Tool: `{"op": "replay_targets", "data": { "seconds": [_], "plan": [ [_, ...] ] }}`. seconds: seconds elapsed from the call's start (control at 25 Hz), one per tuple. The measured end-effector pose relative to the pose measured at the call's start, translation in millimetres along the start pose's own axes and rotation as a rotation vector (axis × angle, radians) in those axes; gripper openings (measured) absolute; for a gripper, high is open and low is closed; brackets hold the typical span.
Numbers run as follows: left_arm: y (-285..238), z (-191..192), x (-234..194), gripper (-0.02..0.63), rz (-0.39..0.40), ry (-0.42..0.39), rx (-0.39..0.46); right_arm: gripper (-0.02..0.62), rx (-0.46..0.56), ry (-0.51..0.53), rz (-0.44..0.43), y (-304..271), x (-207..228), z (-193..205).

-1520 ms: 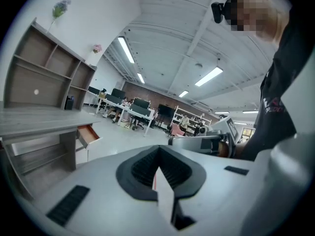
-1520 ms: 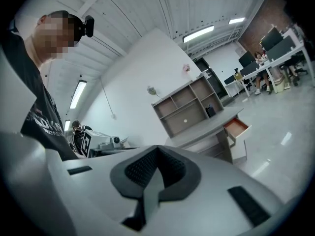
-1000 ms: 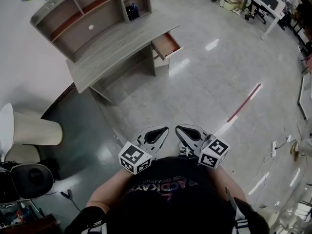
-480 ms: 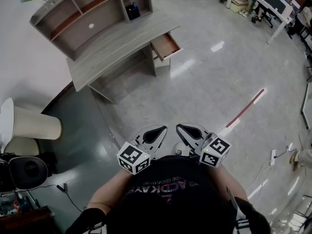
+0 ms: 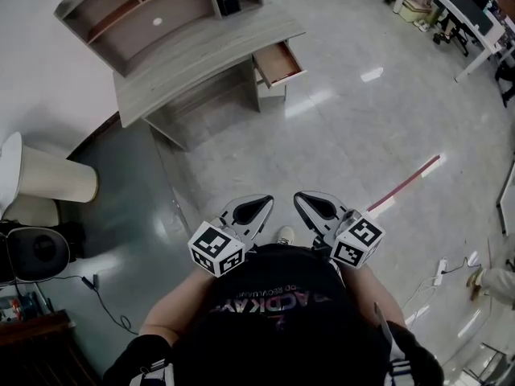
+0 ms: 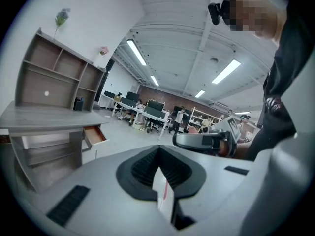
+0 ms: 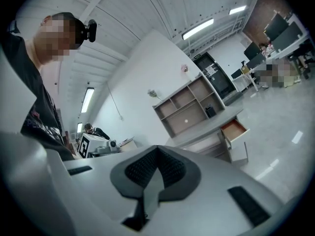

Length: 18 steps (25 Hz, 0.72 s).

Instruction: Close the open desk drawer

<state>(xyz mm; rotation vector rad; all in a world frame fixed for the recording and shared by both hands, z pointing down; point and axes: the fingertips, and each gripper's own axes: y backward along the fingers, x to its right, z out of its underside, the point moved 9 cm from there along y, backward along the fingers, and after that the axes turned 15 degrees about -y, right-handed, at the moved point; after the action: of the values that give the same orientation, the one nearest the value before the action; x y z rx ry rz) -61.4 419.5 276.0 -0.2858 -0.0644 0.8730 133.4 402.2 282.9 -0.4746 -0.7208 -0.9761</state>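
A grey wooden desk (image 5: pixel 193 67) with a shelf unit on it stands against the white wall, far ahead at the upper left in the head view. Its top drawer (image 5: pixel 278 63) is pulled out at the desk's right end and shows a reddish-brown inside; it also shows in the left gripper view (image 6: pixel 95 135) and the right gripper view (image 7: pixel 234 130). Both grippers are held close to the person's chest, far from the desk. My left gripper (image 5: pixel 251 209) is shut and empty. My right gripper (image 5: pixel 315 206) is shut and empty too.
A white ribbed cylinder (image 5: pixel 48 175) lies by the wall at the left, with a black office chair (image 5: pixel 36 252) below it. A red floor stripe (image 5: pixel 406 185) runs at the right. White desks (image 5: pixel 451 6) and seated people fill the far right.
The desk and drawer have shifted up and right in the head view. Both grippers stay shut at the chest and have slid slightly up the frame.
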Motion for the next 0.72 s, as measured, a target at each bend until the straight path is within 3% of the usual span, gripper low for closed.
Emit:
{"op": "replay_targets", "data": {
  "seconds": [0.52, 0.72],
  "plan": [
    [-29.2, -3.8, -38.1, 0.011, -0.005, 0.029, -0.011, 0.014, 0.014, -0.026, 0.032, -18.9, 30.3, -28.9],
    [-56.8, -3.6, -63.8, 0.011, 0.039, 0.059, -0.002, 0.014, 0.024, -0.019, 0.067, -36.2, 45.0, -50.5]
  ]
}}
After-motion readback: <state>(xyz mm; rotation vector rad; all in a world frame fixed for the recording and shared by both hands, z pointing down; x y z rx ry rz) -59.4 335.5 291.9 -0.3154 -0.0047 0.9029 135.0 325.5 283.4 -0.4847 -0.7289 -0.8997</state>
